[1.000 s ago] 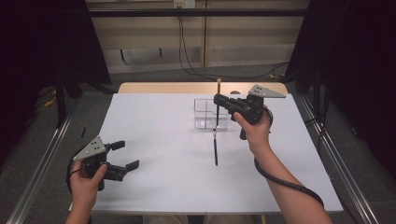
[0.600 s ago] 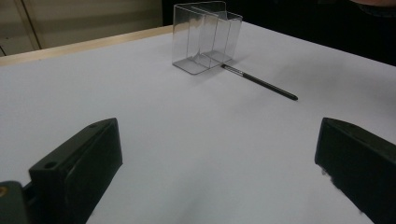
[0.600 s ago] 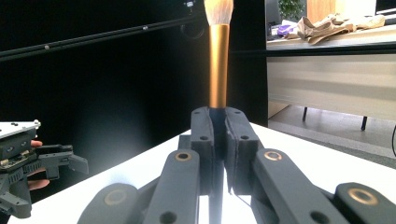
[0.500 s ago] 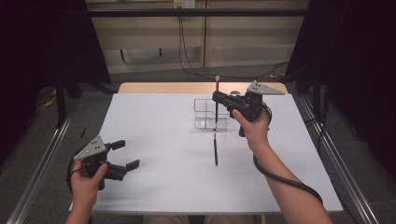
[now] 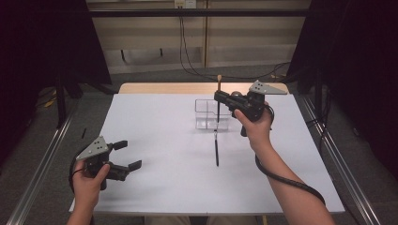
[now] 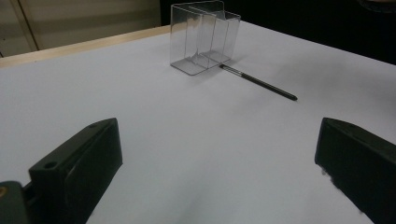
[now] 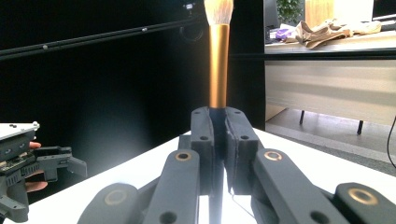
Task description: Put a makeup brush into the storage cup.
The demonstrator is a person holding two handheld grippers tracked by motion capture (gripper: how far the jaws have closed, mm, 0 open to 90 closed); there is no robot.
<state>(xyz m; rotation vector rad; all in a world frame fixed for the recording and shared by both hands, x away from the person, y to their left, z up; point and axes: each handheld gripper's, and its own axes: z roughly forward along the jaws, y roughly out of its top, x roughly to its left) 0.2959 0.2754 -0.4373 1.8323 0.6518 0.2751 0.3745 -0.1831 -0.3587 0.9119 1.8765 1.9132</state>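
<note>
My right gripper [image 5: 219,99] is shut on a makeup brush [image 5: 218,82] and holds it upright over the clear divided box [image 5: 203,123] at the far middle of the table. The brush has a gold ferrule and pale bristles [image 7: 218,9] on top. Its dark handle runs down into the box's outline, and I cannot tell if it touches the bottom. In the right gripper view the pads [image 7: 205,140] press on the brush [image 7: 218,65]. A thin black pencil [image 5: 216,150] lies on the white table just in front of the box. My left gripper [image 5: 131,153] stands open near the front left corner, with nothing between its fingers.
The left gripper view looks across the white table [image 6: 154,121] to the clear box [image 6: 201,42] and the pencil [image 6: 259,82]. The left gripper [image 7: 56,158] also appears far off in the right gripper view. A wooden strip [image 5: 159,87] edges the far side. Metal rails run along both sides.
</note>
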